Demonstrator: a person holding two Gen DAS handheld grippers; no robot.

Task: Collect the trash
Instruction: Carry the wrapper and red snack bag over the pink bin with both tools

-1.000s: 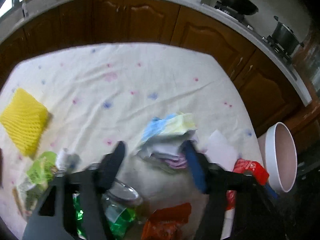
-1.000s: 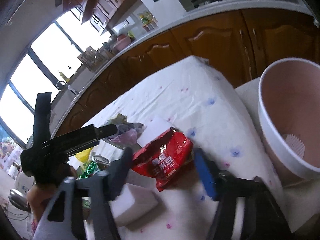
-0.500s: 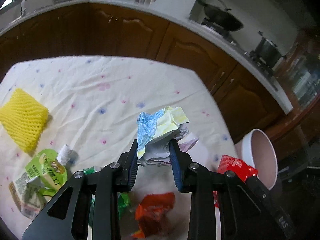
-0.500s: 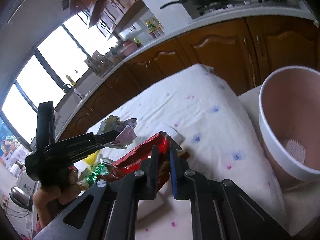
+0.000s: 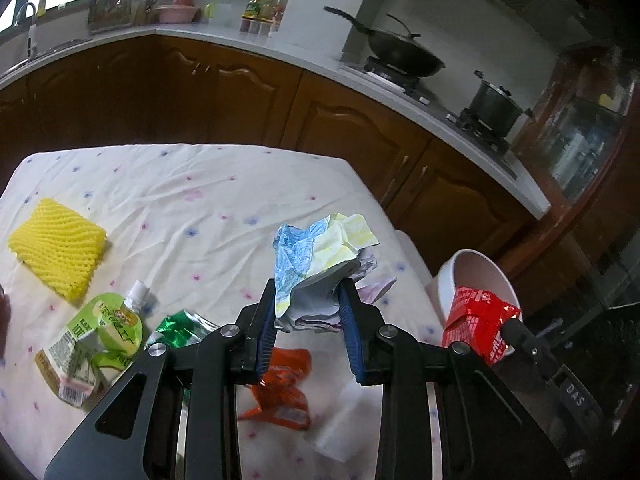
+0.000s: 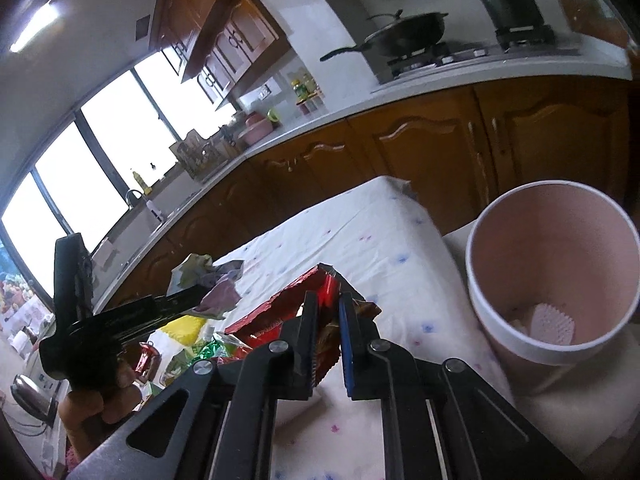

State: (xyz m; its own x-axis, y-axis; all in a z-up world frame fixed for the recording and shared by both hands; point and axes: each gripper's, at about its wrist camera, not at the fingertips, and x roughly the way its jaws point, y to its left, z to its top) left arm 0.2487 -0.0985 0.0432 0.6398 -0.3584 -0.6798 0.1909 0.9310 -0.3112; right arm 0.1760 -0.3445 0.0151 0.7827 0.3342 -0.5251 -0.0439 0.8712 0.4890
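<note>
Crumpled paper point(image 5: 320, 268) is clamped in our left gripper point(image 5: 308, 320) above the table point(image 5: 200, 200) and the red wrapper point(image 6: 320, 304) in our right gripper point(image 6: 326, 320), so we should centre each over the pink bin point(image 6: 480, 292) before releasing.

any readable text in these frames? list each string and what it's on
"DAS": white letters on the black body of the right gripper, seen in the left wrist view.
"100": on the green drink pouch; its brand lettering and barcode are too small to read.
Red snack bag: white characters, too blurred to read.
Crumpled paper in the left gripper: no text visible.
</note>
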